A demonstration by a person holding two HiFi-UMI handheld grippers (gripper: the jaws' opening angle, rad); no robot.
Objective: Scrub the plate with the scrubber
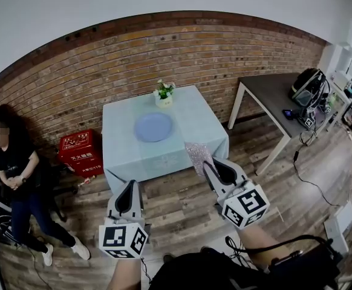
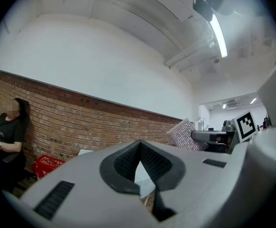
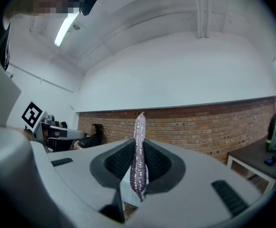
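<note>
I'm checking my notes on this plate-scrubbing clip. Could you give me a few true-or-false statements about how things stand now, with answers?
1. The right gripper is shut on the scrubber. True.
2. The left gripper holds the plate. False: its jaws are together with nothing between them, and the plate lies on the table.
3. The scrubber is touching the plate. False: it is held in the air, clear of the plate.
4. A flower pot stands behind the plate, toward the brick wall. True.
5. The red crate is on the table. False: the red crate sits on the floor beside it.
</note>
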